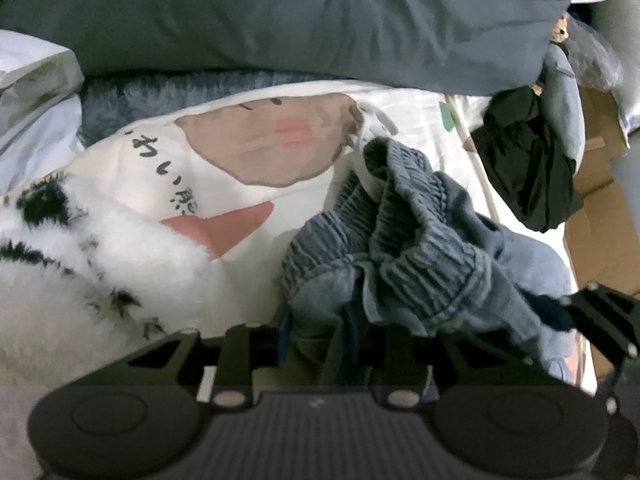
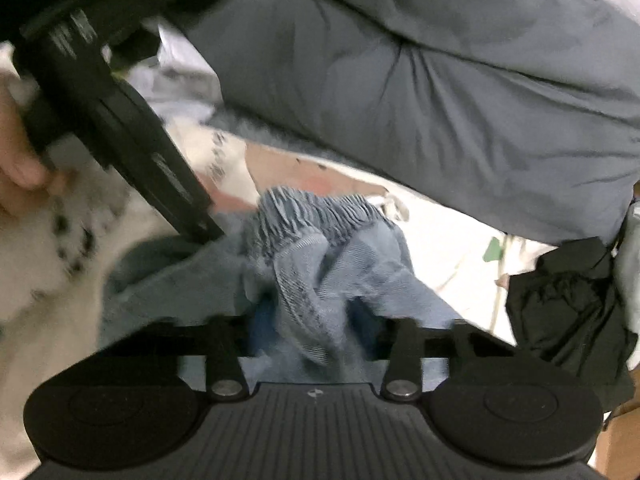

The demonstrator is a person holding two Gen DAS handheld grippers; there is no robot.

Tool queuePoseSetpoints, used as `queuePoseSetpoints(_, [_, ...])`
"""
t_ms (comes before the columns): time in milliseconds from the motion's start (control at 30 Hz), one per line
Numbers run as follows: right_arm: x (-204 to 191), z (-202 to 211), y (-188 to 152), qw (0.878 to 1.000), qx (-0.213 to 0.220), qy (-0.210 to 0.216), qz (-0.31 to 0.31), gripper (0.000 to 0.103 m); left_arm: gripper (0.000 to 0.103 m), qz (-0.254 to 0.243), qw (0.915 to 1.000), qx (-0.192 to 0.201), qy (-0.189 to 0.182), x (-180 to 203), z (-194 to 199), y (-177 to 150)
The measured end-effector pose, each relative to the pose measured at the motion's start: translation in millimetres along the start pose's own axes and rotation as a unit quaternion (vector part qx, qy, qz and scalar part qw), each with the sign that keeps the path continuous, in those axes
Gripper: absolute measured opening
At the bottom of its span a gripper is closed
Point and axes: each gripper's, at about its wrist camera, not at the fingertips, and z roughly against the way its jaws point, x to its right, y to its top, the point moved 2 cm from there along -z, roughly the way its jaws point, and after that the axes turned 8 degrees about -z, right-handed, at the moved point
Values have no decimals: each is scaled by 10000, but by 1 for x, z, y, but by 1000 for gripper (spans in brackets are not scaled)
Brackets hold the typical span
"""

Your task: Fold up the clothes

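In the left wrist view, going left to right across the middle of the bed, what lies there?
Fluffy white spotted blanket → printed cartoon pillow → crumpled blue denim garment → bunched black garment → cardboard box at the right edge.

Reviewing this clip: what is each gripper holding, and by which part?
Both hold the crumpled blue denim garment with the gathered elastic waistband. The left gripper and the right gripper each have fabric below the waistband between their jaws; the exact part cannot be told.

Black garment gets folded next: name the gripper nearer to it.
Right. The right gripper is on the side of the denim garment facing the black garment; the left gripper on its far side.
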Motion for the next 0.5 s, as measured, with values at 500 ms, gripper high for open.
queuePoseSetpoints(500, [122,22,-5,9879,63,-974,-1201,11,37,625,9972,335,-251,-15,8,7])
